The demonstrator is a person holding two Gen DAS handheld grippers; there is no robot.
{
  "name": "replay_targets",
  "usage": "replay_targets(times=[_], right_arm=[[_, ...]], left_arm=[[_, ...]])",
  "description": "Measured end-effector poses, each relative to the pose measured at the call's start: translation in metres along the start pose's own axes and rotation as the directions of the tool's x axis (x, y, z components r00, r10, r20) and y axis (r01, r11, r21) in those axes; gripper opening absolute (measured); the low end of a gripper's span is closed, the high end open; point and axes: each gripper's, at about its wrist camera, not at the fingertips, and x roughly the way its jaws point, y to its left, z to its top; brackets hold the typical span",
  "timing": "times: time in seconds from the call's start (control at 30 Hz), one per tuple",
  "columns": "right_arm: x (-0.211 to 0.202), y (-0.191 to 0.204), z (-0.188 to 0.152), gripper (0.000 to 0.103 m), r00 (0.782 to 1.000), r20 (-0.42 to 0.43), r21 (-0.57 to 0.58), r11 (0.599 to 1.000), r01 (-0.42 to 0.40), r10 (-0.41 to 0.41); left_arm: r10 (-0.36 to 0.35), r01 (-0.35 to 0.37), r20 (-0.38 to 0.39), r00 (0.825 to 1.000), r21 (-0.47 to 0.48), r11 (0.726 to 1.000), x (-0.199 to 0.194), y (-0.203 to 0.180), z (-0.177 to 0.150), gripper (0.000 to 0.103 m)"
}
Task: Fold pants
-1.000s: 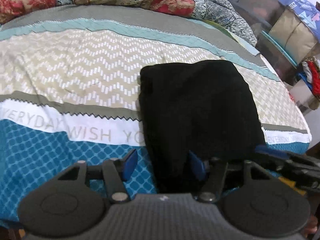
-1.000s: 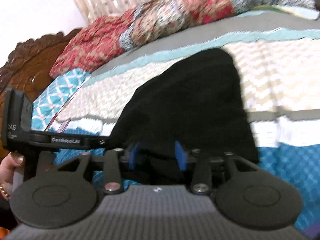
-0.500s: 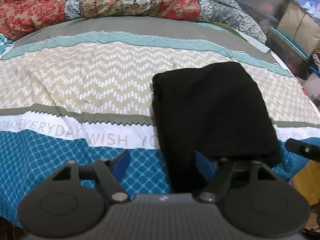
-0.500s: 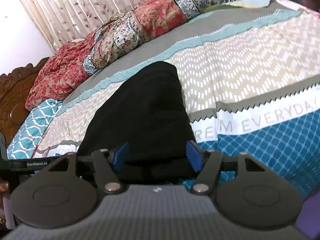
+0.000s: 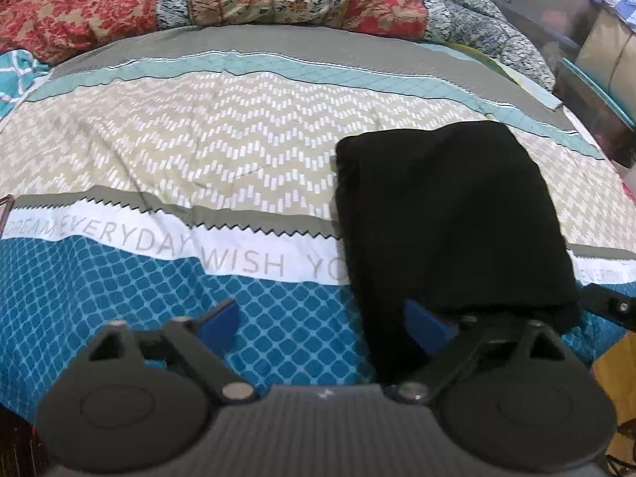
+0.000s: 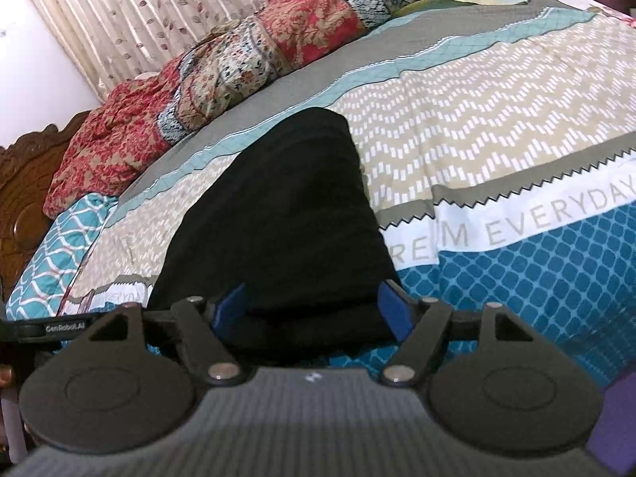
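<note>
Holding both tools at the near edge of the bed, you had the black pants (image 5: pixel 449 214) lying folded into a compact rectangular bundle on the patterned bedspread (image 5: pixel 190 151), across its beige zigzag band, the white lettered strip and the blue lattice band. Your left gripper (image 5: pixel 324 324) had its blue fingers spread wide apart with nothing between them; the left pad (image 5: pixel 220 318) sat over blue lattice fabric, and the right pad (image 5: pixel 427 326) sat at the near left corner of the bundle, though contact could not be told from that view. Your right gripper (image 6: pixel 312 310) was likewise spread apart, its two blue pads (image 6: pixel 391 310) flanking the near end of the folded pants without clamping; the cloth edge lay between and just beyond them. In the left wrist view a black part of the other tool (image 5: pixel 612 306) showed at the right edge beside the bundle. In the right wrist view the bar marked GenRobot.AI (image 6: pixel 59 328) showed at far left. A red floral quilt (image 5: pixel 99 4) was heaped along the far side of the bed, with a teal patterned pillow (image 6: pixel 55 250) and a carved wooden headboard (image 6: pixel 24 198) to the left, and a leaf-print curtain (image 6: pixel 159 12) behind.
</note>
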Motion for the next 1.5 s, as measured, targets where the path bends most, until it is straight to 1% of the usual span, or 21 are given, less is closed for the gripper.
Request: replay_targets(times=[0.07,0.13,0.27,0.37,0.5,0.57,0.6,0.67,0.7,0.77,0.9,1.03,1.5], right_arm=[[-0.001,-0.002,-0.001,0.077,1.000,0.001,0.017,1.000,0.008,-0.008],[0.000,-0.004,-0.002,0.079,1.000,-0.004,0.035,0.999,0.010,-0.010],[0.004,-0.010,-0.004,0.081,0.999,-0.036,0.074,0.997,0.008,-0.006],[0.008,-0.015,-0.008,0.084,0.998,-0.063,0.103,0.995,0.008,-0.002],[0.012,-0.024,-0.016,0.084,0.996,-0.093,0.161,0.987,0.010,0.005],[0.011,-0.026,-0.021,0.086,0.997,-0.079,0.178,0.984,0.004,0.010],[0.010,-0.024,-0.022,0.087,0.997,-0.072,0.177,0.984,0.003,0.010],[0.009,-0.019,-0.024,0.090,0.998,-0.065,0.152,0.988,0.013,-0.003],[0.010,-0.017,-0.025,0.091,0.998,-0.061,0.138,0.990,0.019,-0.010],[0.010,-0.010,-0.029,0.095,0.998,-0.051,0.103,0.994,0.029,-0.024],[0.015,-0.004,-0.032,0.098,0.998,-0.038,0.052,0.997,0.050,-0.048],[0.017,-0.008,-0.032,0.103,0.999,-0.029,0.055,0.998,0.028,-0.026],[0.020,0.002,-0.039,0.103,1.000,0.015,0.086,0.996,0.008,-0.009]], left_arm=[[0.004,-0.004,-0.004,1.000,0.001,1.000,0.000,0.001,-0.001,0.097],[0.014,-0.015,-0.008,1.000,-0.009,1.000,0.001,0.002,-0.003,0.103],[0.029,-0.029,-0.022,0.999,-0.022,0.999,0.005,0.005,-0.005,0.103],[0.066,-0.067,-0.025,0.998,-0.032,0.997,0.007,0.008,-0.007,0.103],[0.092,-0.095,-0.054,0.994,-0.067,0.993,0.014,0.014,-0.013,0.103],[0.132,-0.138,-0.083,0.988,-0.074,0.988,0.019,0.015,-0.016,0.103],[0.154,-0.163,-0.121,0.981,-0.069,0.984,0.025,0.014,-0.016,0.103],[0.174,-0.184,-0.184,0.967,-0.042,0.982,0.035,0.013,-0.017,0.103],[0.182,-0.189,-0.187,0.965,-0.024,0.982,0.037,0.011,-0.017,0.103],[0.189,-0.195,-0.174,0.967,-0.017,0.981,0.035,0.008,-0.019,0.103],[0.187,-0.192,-0.173,0.967,-0.014,0.981,0.036,0.008,-0.021,0.103],[0.184,-0.190,-0.166,0.969,-0.016,0.982,0.037,0.009,-0.023,0.103],[0.190,-0.194,-0.136,0.972,-0.011,0.981,0.042,0.012,-0.023,0.103]])
